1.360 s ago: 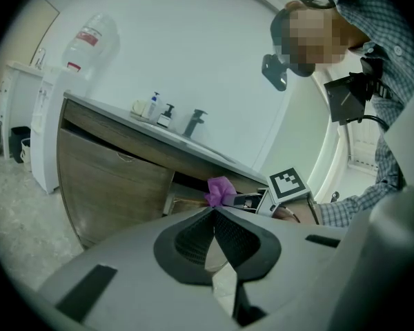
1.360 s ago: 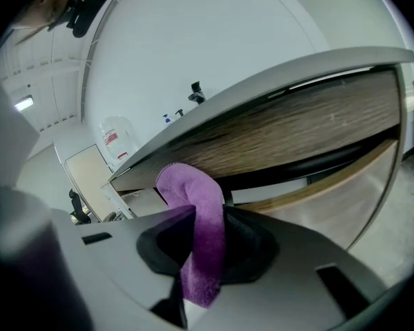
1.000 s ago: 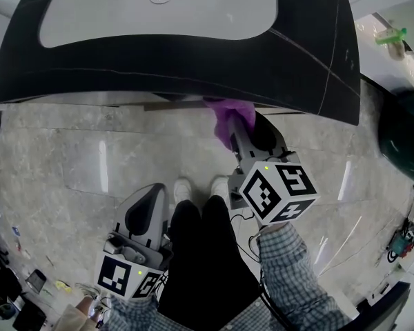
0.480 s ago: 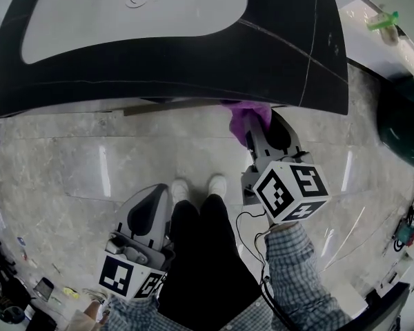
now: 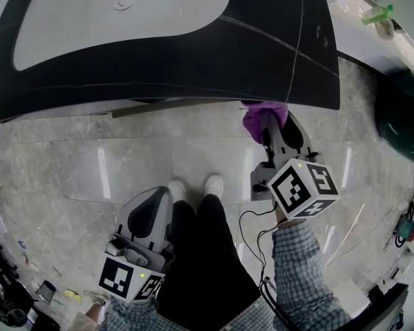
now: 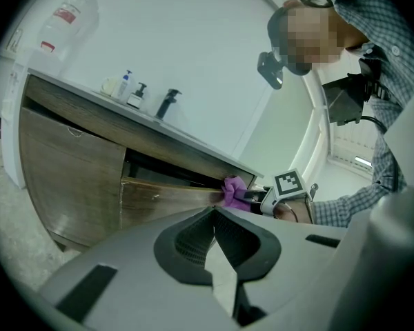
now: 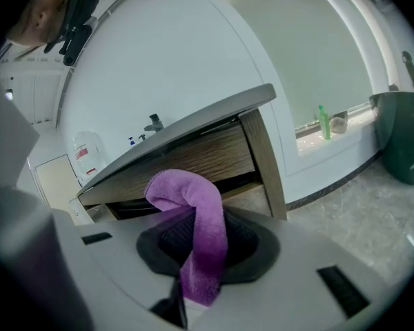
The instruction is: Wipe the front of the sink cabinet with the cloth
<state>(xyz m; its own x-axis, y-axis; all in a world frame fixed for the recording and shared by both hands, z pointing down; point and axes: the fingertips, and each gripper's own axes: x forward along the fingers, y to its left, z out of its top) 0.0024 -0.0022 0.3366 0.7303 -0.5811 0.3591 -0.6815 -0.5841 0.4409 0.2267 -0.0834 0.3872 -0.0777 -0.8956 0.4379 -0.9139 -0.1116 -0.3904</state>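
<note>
- Head view: the right tongs are held out under the overhang of the dark counter. The left tongs are held low beside the person's legs, well apart from the cabinet.
- In the right gripper view, the right tongs are seen clamped on a purple cloth, whose free end is folded over ahead of the tips.
- In the left gripper view, the left tongs are seen together, with nothing held between them.
- The purple cloth is set at the upper edge of a wooden drawer front of the sink cabinet, near its right end. Contact appears to be made, though it cannot be confirmed.
- The cabinet front is laid out lengthwise from left to right, straight ahead of the right tongs, so most of its length is judged to lie to the left of the purple cloth. The right tongs are much the nearer pair.
</note>
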